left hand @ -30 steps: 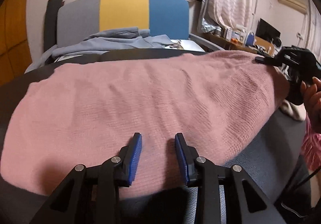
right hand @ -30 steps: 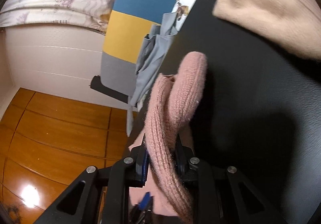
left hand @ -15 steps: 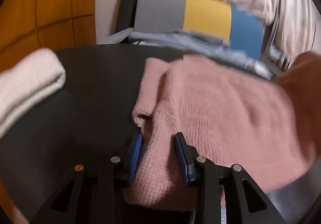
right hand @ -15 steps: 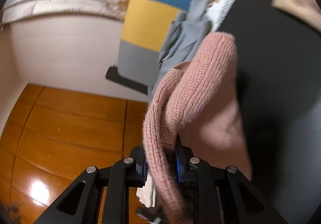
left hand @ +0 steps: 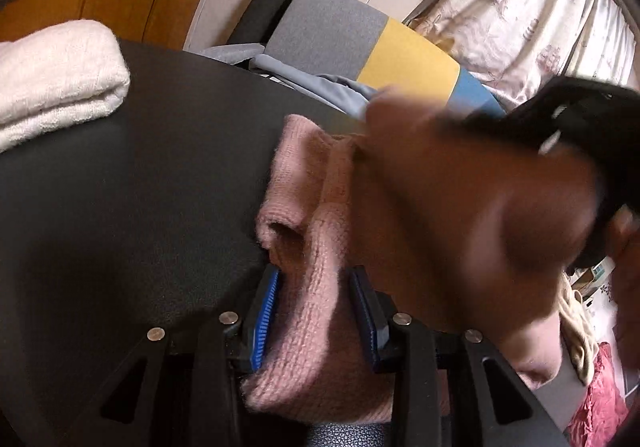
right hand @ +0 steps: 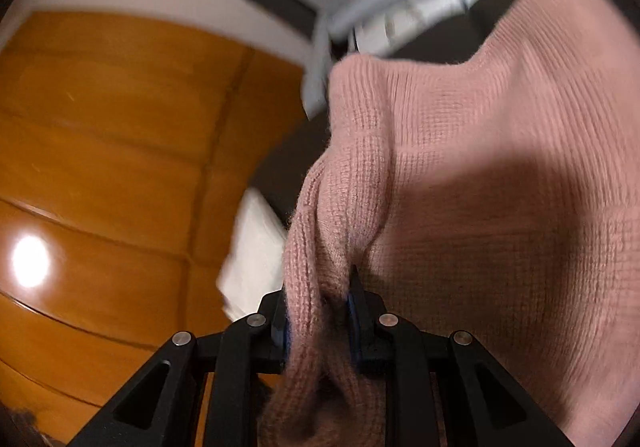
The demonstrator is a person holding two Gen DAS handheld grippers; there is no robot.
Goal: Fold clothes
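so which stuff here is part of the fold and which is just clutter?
In the job:
pink sweater
left gripper
right gripper

Lying about:
folded white knit
grey garment
striped chair back
curtains

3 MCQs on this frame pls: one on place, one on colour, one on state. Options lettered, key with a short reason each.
1. Where is the folded white garment in the left wrist view?
A. upper left, on the dark surface
B. between the gripper fingers
C. draped over the chair back

2. What colour is the knit being folded?
A. green
B. pink
C. navy

3. What state is the right hand-held gripper in?
A. open, nothing between the fingers
B. out of view
C. shut on the knit

Key:
1 A: the white garment lies at the upper left on the dark surface, apart from the left hand-held gripper.
2 B: the pink sweater fills the right wrist view and sits between the left fingers too.
3 C: the right hand-held gripper has bunched knit pinched tight between its fingers.
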